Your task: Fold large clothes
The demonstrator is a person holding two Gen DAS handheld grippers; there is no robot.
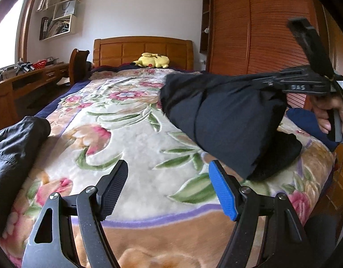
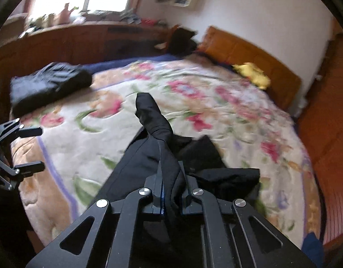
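Observation:
A dark navy garment (image 1: 227, 116) hangs lifted over the right side of the floral blanket (image 1: 135, 138), its lower end still resting on the bed. My right gripper (image 2: 171, 167) is shut on a bunched fold of this garment (image 2: 149, 151); a hand (image 1: 327, 111) holds that gripper at the right edge of the left wrist view. My left gripper (image 1: 168, 167) stands open above the blanket near the bed's foot, with nothing between its fingers. It also shows at the left edge of the right wrist view as the left gripper (image 2: 31, 149).
A second black garment (image 1: 13, 147) lies bundled at the bed's left edge. A yellow plush toy (image 1: 152, 60) sits by the wooden headboard (image 1: 142, 47). A desk (image 1: 26, 82) and chair (image 1: 79, 64) stand left, a wardrobe (image 1: 249, 33) right. Blue cloth (image 1: 305, 120) lies behind the lifted garment.

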